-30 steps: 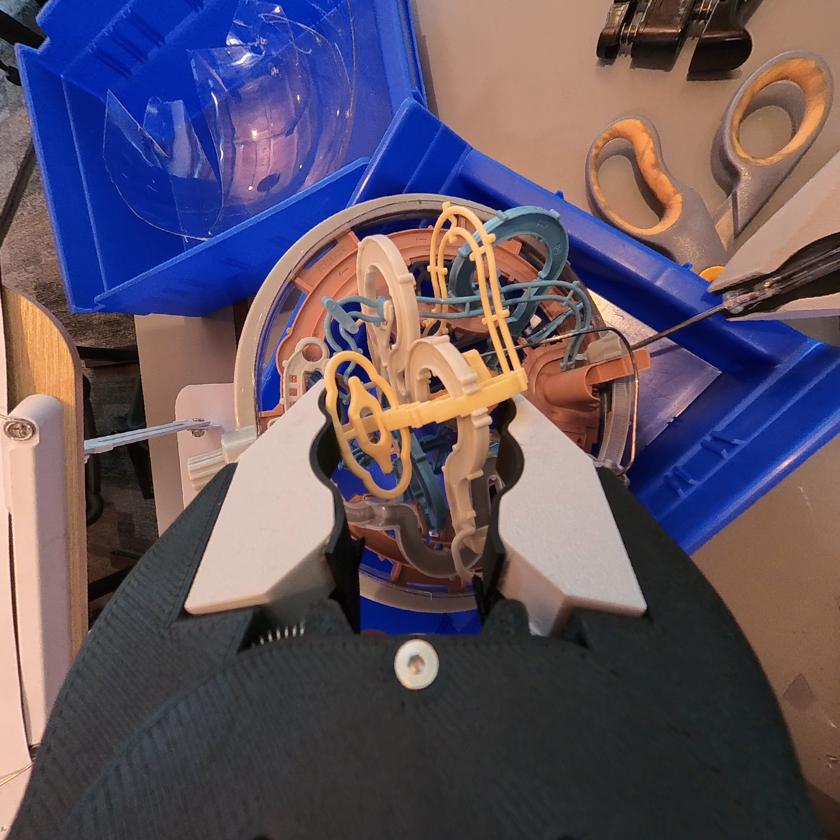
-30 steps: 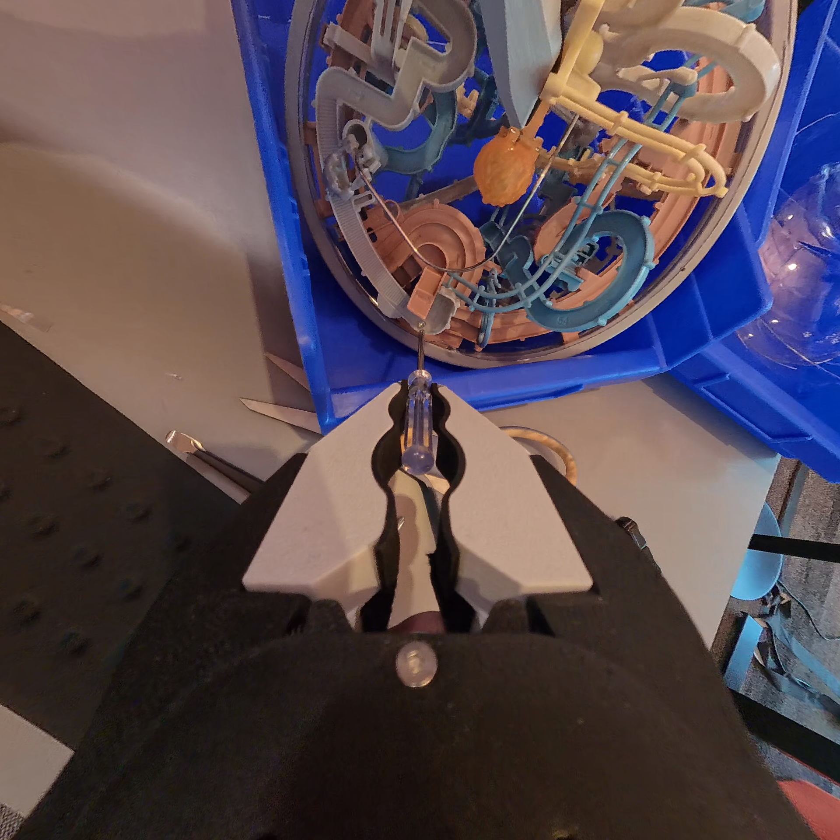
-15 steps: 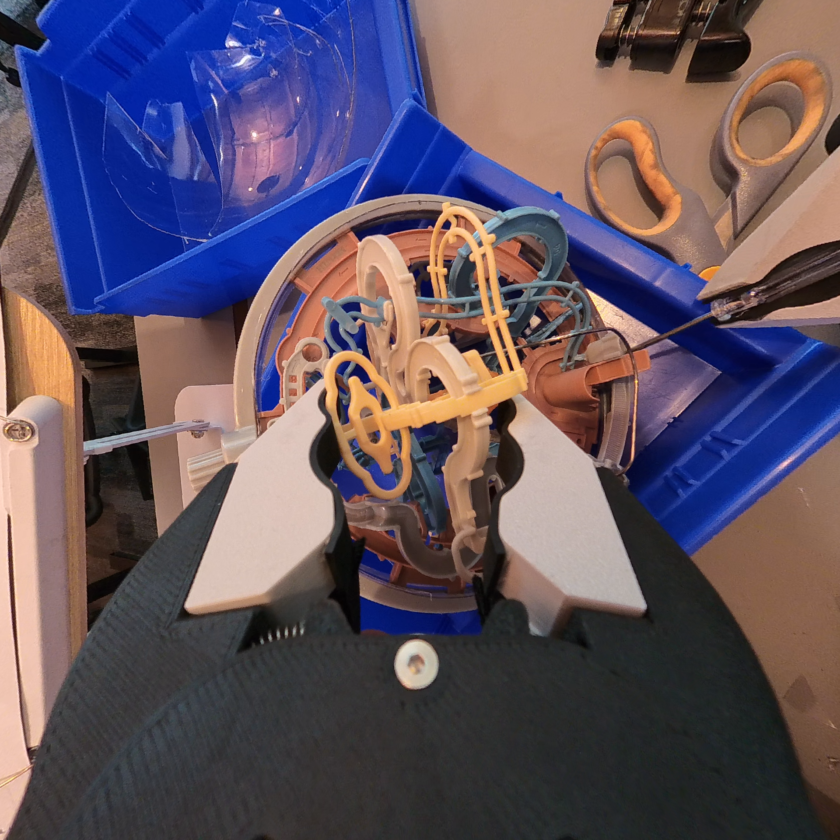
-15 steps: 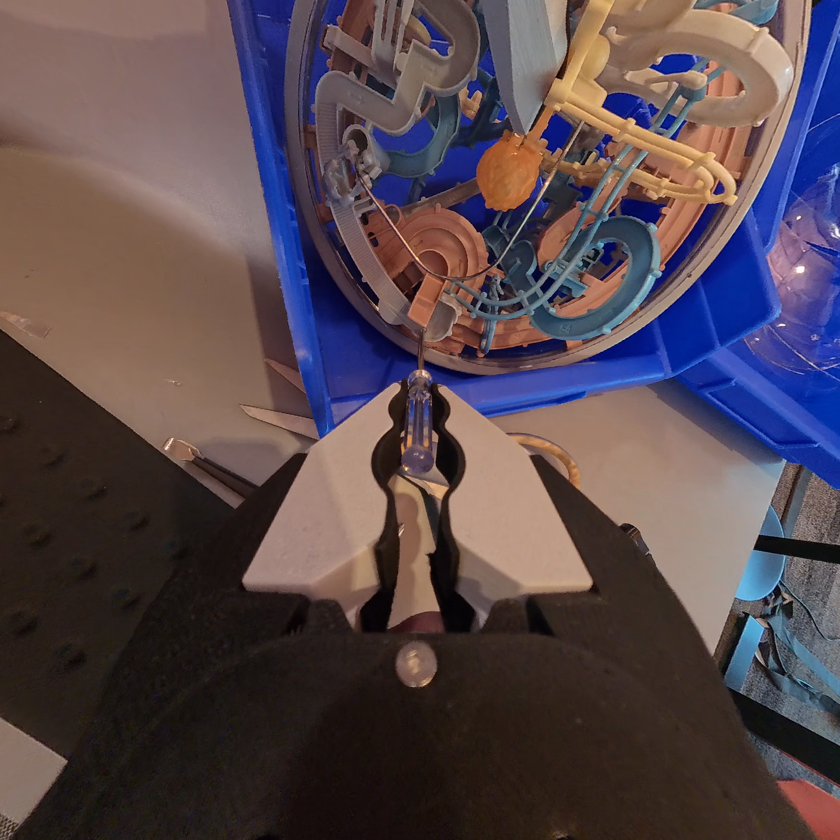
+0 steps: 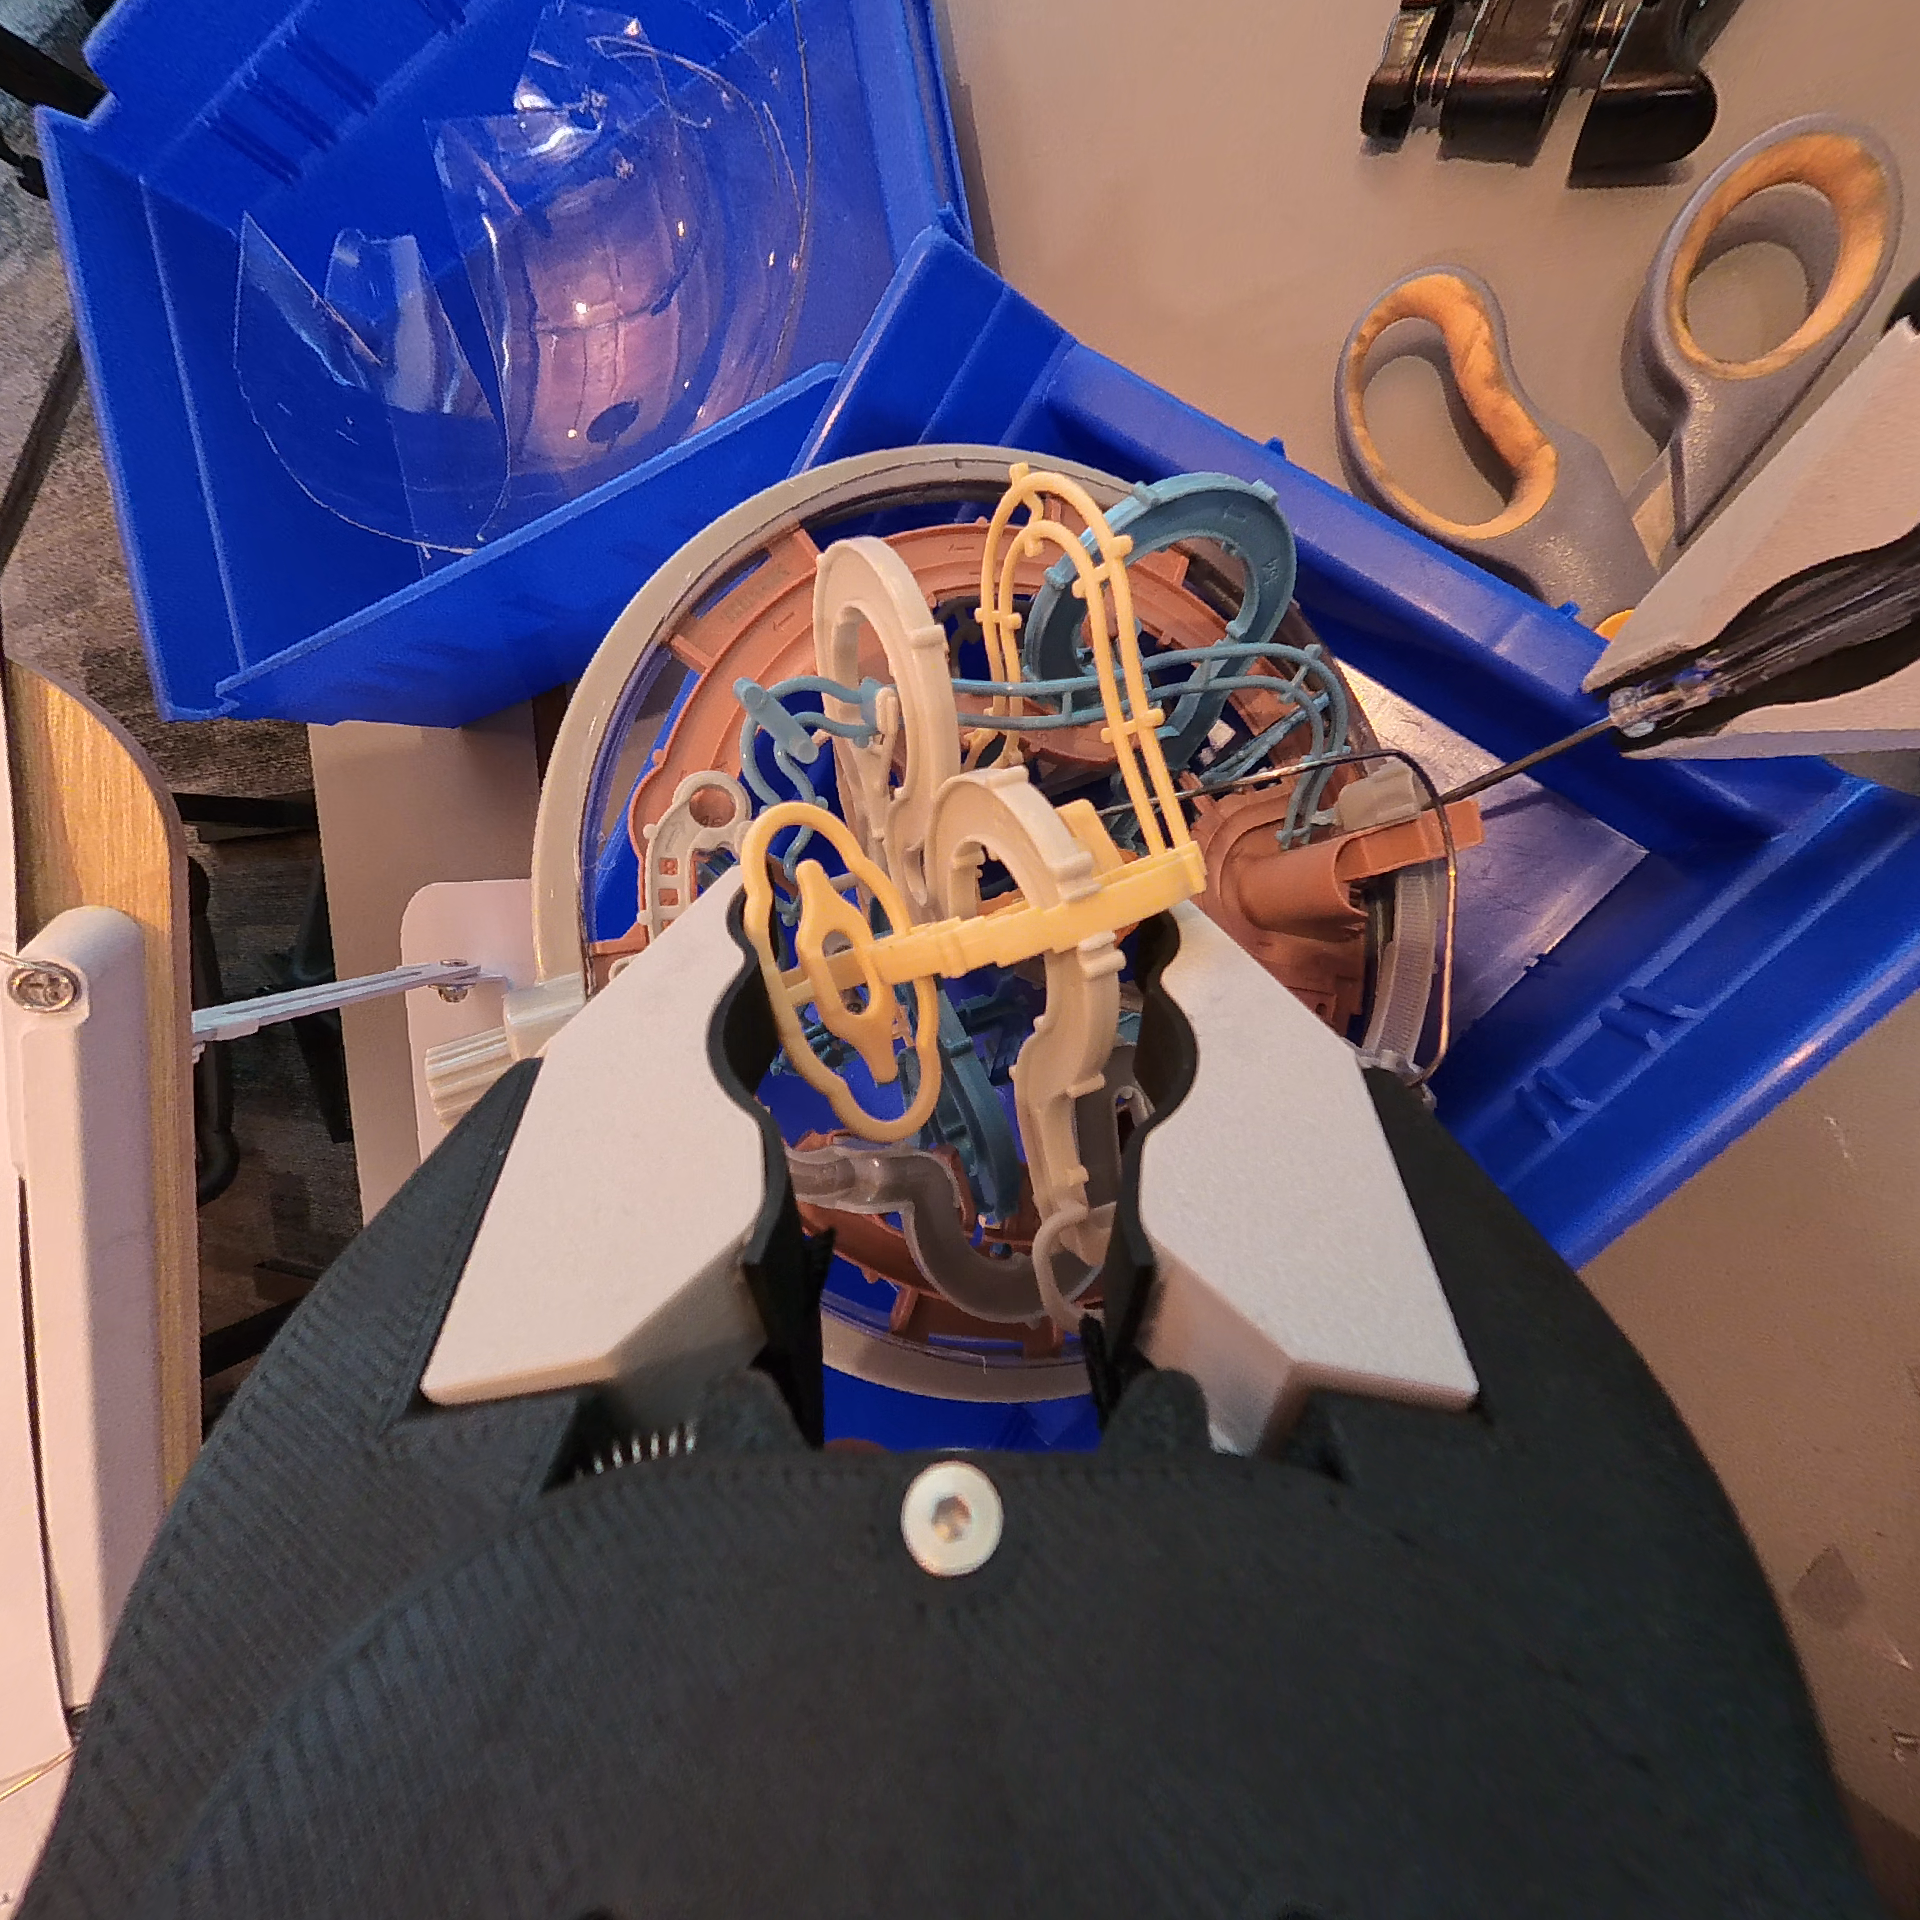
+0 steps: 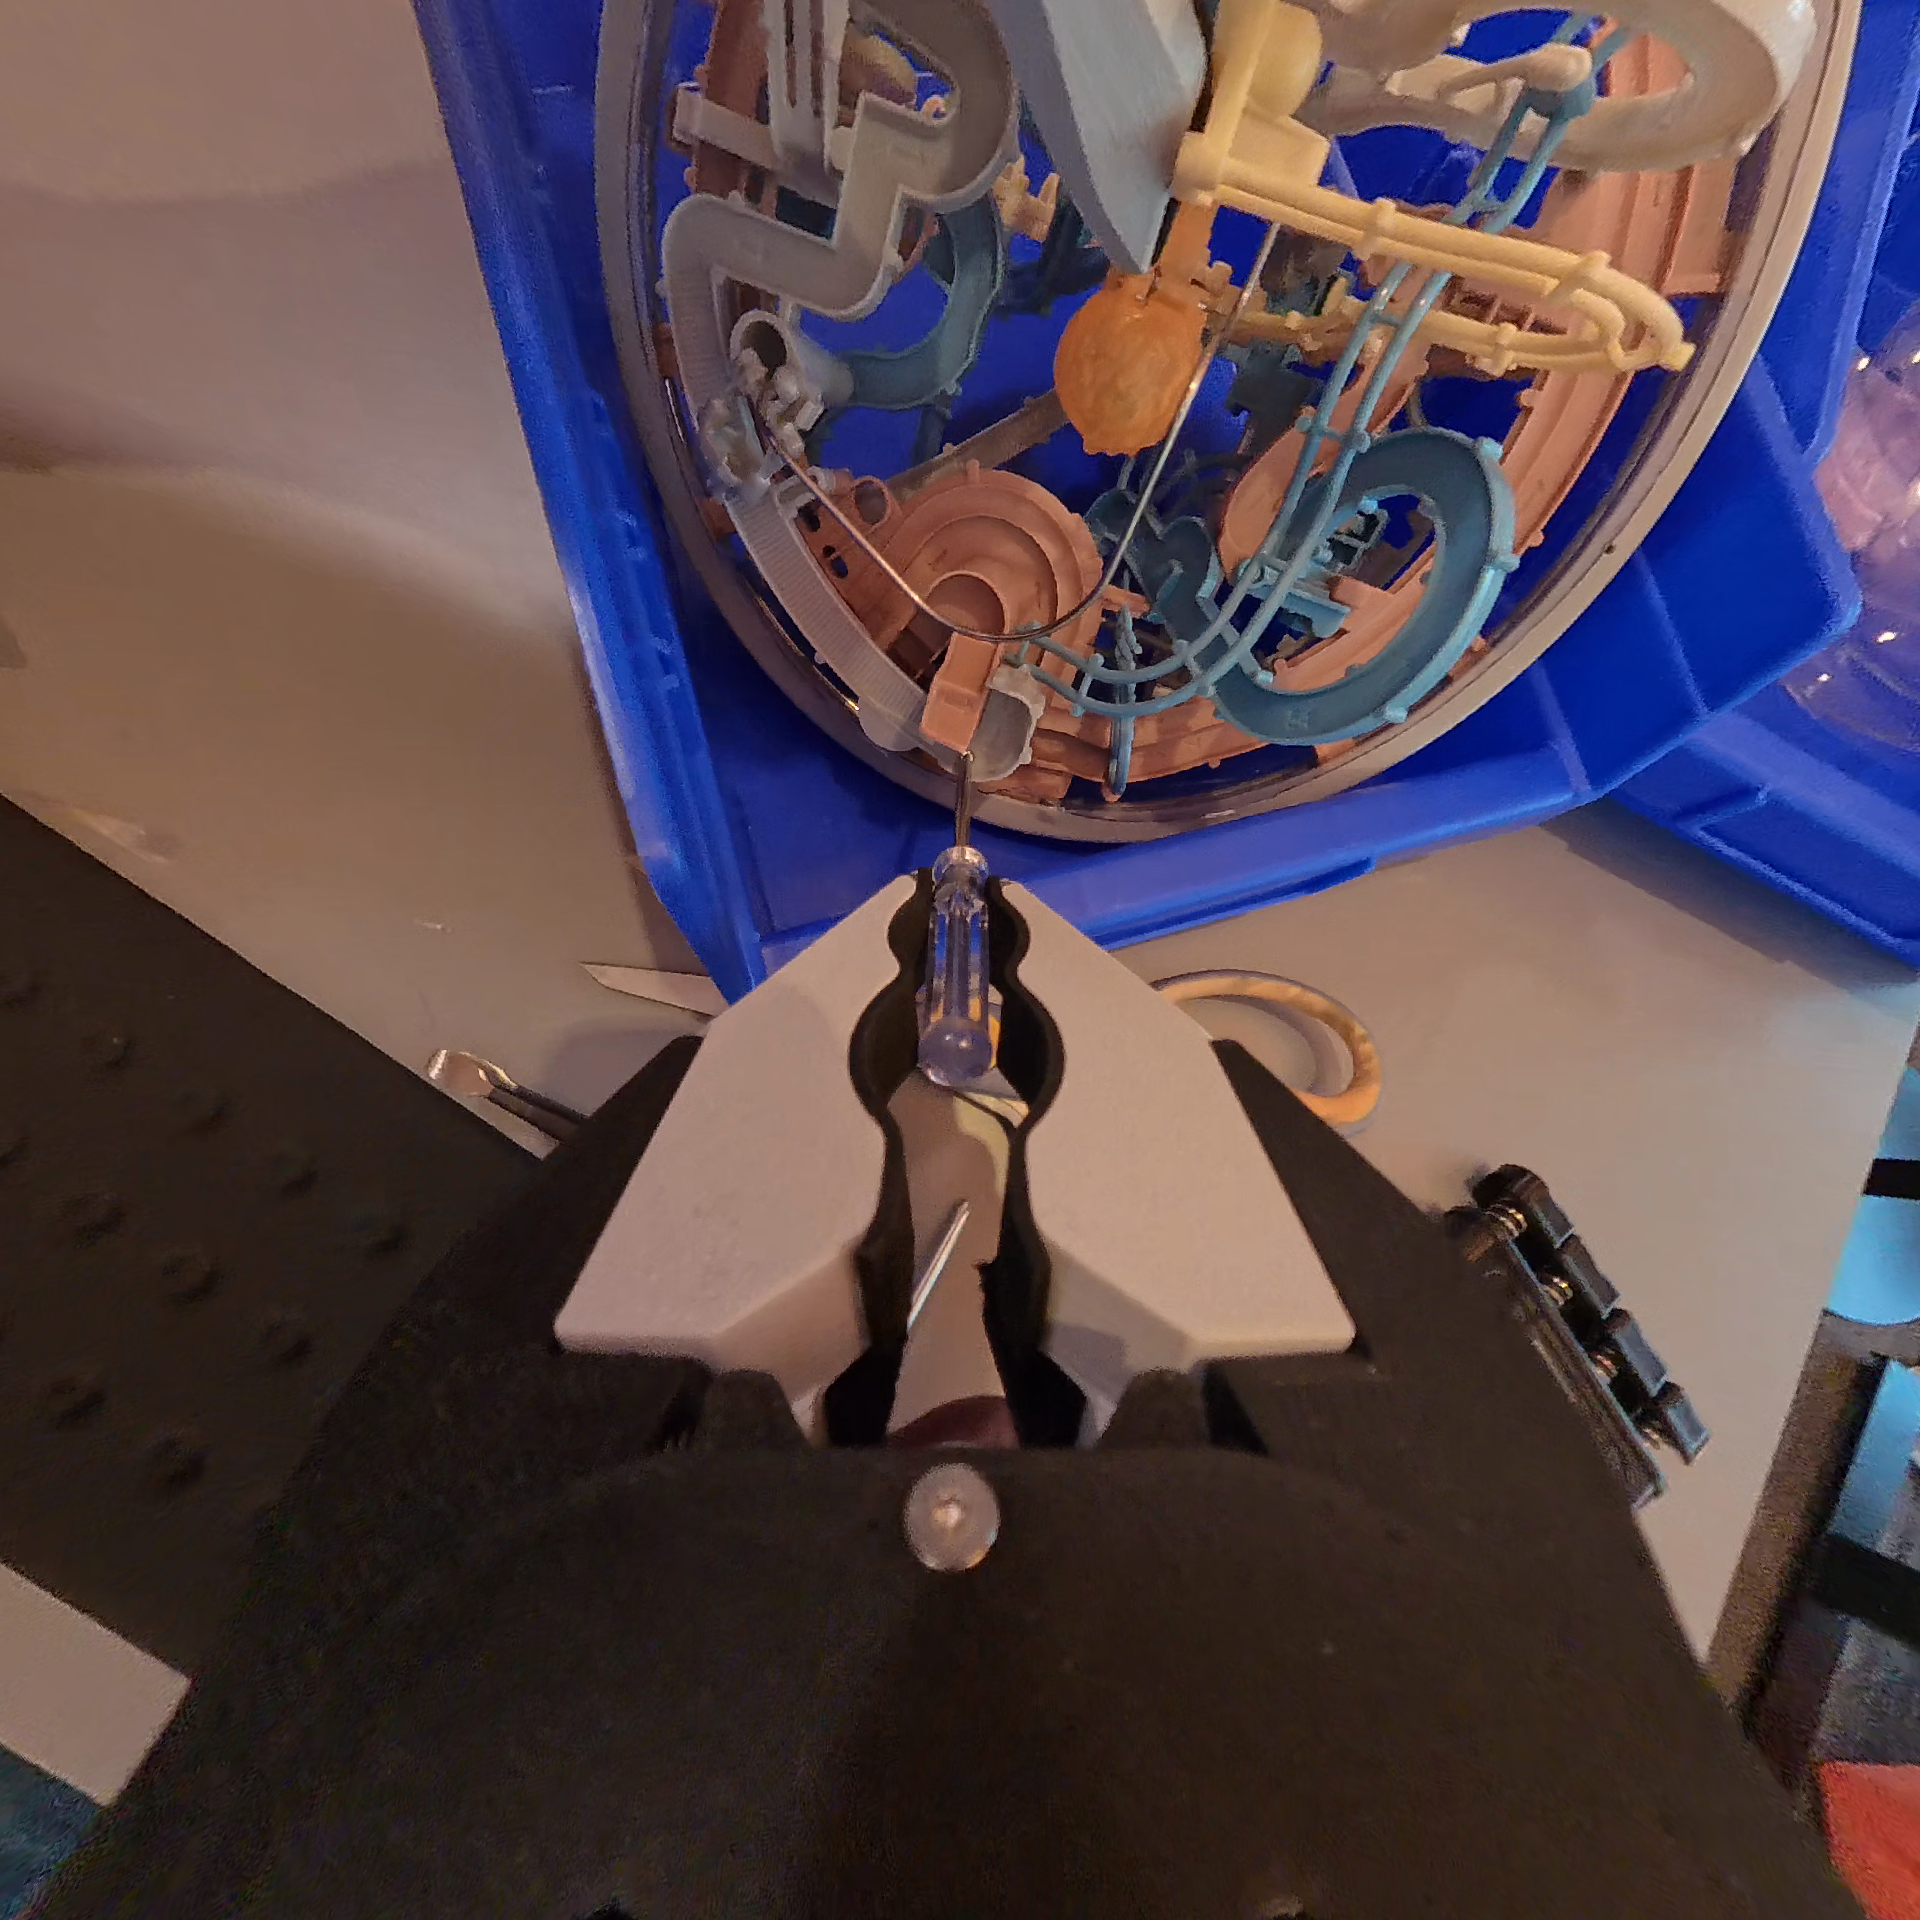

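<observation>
A half-open ball maze (image 5: 1039, 665) with cream, yellow, blue and brown tracks inside a grey rim stands tilted in a blue bin (image 5: 1621, 1018). My left gripper (image 5: 956, 914) is shut on the maze's inner cream and yellow tracks. My right gripper (image 6: 958, 883) is shut on a small screwdriver (image 6: 954, 987) with a clear handle. Its thin shaft touches a brown and grey piece at the near rim of the maze (image 6: 1143, 468). The right gripper also shows in the left wrist view (image 5: 1766, 644), at the right edge. A thin wire curves through the maze.
A second blue bin (image 5: 135, 312) behind holds a clear plastic dome (image 5: 540, 270). Grey and orange scissors (image 5: 1507, 364) and a black part (image 5: 1538, 83) lie on the grey table. A black mat (image 6: 156, 1143), a metal tool (image 6: 488, 1081) and another black part (image 6: 1579, 1330) lie near my right gripper.
My right gripper with the screwdriver has edged slightly closer to the maze rim. My left gripper and the maze have stayed almost still.
</observation>
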`<move>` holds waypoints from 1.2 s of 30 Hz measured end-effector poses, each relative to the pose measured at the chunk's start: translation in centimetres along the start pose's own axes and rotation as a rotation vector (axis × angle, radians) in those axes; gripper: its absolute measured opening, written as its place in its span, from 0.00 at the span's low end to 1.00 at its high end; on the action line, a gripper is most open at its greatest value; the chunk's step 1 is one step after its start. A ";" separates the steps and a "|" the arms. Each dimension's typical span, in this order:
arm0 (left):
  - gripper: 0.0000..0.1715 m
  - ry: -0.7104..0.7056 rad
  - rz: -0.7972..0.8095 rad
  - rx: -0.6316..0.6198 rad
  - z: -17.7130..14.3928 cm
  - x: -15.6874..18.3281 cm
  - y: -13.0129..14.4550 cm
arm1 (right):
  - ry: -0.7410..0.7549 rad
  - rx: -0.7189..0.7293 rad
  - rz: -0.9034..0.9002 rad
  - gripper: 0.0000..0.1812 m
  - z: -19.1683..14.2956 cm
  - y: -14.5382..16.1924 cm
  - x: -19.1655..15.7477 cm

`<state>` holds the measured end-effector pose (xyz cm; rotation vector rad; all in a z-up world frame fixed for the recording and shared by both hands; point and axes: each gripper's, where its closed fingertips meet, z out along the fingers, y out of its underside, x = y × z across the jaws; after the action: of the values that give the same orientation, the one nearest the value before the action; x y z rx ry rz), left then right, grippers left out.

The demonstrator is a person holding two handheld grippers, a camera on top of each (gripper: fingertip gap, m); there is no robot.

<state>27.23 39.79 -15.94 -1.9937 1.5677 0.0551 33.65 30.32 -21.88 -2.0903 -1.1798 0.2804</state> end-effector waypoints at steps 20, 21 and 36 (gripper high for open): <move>0.39 -0.019 0.008 -0.003 0.0 -0.2 -0.1 | 0.301 -0.277 -1.783 0.03 -0.3 -1.4 -0.4; 0.39 -0.017 0.008 0.001 0.1 -0.3 -0.1 | 0.275 -0.256 -1.763 0.03 -0.9 -2.0 -0.6; 0.39 -0.004 0.002 0.015 0.0 -0.2 -0.1 | 0.041 -0.061 -0.272 0.03 -1.5 -0.4 -0.3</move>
<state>27.29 40.04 -15.83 -1.9796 1.5635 0.0479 33.96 29.44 -20.55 -1.9477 -1.4440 0.0754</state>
